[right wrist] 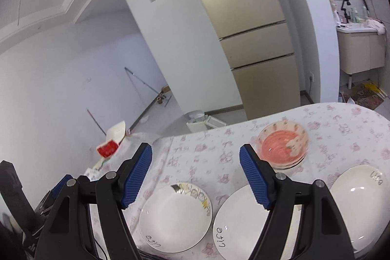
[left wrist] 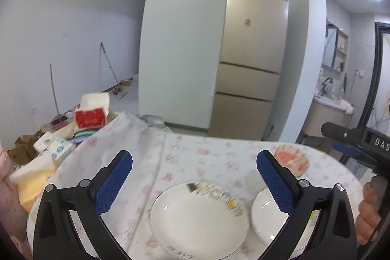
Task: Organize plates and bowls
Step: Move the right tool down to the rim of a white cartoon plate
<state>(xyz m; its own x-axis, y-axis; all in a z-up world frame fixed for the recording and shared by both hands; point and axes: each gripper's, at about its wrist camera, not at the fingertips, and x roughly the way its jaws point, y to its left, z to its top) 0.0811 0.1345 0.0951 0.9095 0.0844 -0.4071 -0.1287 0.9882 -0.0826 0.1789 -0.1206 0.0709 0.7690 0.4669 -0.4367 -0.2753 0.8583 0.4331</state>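
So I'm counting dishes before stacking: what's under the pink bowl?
The pink bowl sits on top of what look like more nested bowls; a few rims peek out beneath. Their exact number is unclear. Under the stack lies the floral tablecloth.

A tall beige fridge (left wrist: 253, 52) stands against the white wall. A red-and-white carton (left wrist: 91, 113) sits at the floral tablecloth's (left wrist: 195, 162) edge, and what looks like a broom (left wrist: 54, 91) leans left.

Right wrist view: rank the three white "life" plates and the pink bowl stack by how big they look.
1. Right plate and middle plate: look alike, both partly hidden by the tool finger, so no ranking.
2. Left plate with cartoon print: slightly smaller.
3. Pink bowl stack: smallest, though it sits farther away.
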